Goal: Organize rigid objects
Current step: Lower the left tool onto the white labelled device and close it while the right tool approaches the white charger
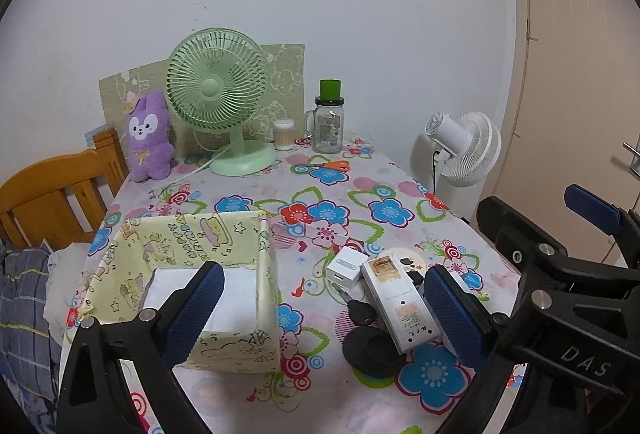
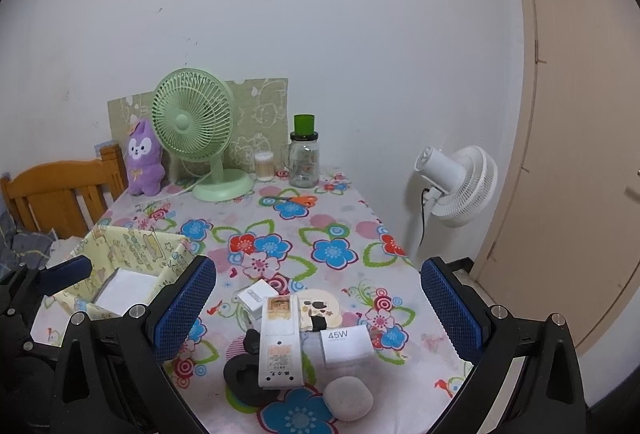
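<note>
A yellow cartoon-print box (image 1: 224,254) (image 2: 132,258) stands open at the table's near left, a white item inside. Right of it lies a cluster: a white remote (image 1: 400,302) (image 2: 280,342), a small white charger (image 1: 346,268) (image 2: 256,298), a white 45W charger (image 2: 346,348), a round patterned disc (image 2: 320,308), a black round object (image 1: 372,352) (image 2: 244,378), a black key (image 1: 360,312) and a grey pebble-shaped case (image 2: 348,398). My left gripper (image 1: 320,314) is open, hovering between box and cluster. My right gripper (image 2: 320,314) is open above the cluster.
At the back stand a green desk fan (image 1: 218,93), a purple plush (image 1: 148,137), a cotton-swab tub (image 1: 284,133), a glass jar with a green lid (image 1: 329,121) and orange scissors (image 1: 332,165). A wooden chair (image 1: 52,193) stands left, a white floor fan (image 1: 464,145) right.
</note>
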`<state>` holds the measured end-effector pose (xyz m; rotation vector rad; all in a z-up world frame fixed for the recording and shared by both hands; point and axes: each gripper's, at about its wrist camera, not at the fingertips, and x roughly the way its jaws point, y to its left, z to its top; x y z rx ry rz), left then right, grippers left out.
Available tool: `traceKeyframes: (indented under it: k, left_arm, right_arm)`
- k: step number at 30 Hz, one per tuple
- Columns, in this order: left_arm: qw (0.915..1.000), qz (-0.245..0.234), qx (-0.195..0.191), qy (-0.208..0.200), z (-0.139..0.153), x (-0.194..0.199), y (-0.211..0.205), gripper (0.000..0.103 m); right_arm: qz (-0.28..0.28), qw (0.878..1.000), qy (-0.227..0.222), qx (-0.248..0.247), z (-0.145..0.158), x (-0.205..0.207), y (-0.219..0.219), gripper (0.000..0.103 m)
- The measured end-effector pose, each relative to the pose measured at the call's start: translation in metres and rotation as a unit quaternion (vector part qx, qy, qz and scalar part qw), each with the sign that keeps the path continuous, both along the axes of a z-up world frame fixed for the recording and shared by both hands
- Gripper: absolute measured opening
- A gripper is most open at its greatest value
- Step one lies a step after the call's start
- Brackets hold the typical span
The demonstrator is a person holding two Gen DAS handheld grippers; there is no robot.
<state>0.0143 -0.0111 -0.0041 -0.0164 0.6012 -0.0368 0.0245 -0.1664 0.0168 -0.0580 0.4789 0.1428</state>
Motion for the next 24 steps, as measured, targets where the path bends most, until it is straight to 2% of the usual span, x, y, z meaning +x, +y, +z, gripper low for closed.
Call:
traceKeyframes:
  k: [6,13,16,24]
  left_arm:
    - [0.9999,-0.003,-0.004,0.013,-0.010,0.011,-0.006,0.095]
    - [0.9994,-0.017,0.006,0.031,-0.027,0.024,-0.021,0.083]
    - [0.9988,-0.027,0.009,0.041,-0.035,0.029,-0.028,0.079]
    - [0.9960,-0.047,-0.010,0.076,-0.059,0.040,-0.041,0.078]
  right_arm:
    - [0.000,1.000,0.013,-0.002,-0.009,0.011,-0.002,0.103]
    - [0.003,0.999,0.038,-0.007,-0.027,0.026,-0.005,0.103]
    - [0.003,0.999,0.051,-0.012,-0.037,0.033,-0.007,0.099]
    - [0.009,0.996,0.085,-0.021,-0.064,0.053,-0.009,0.096]
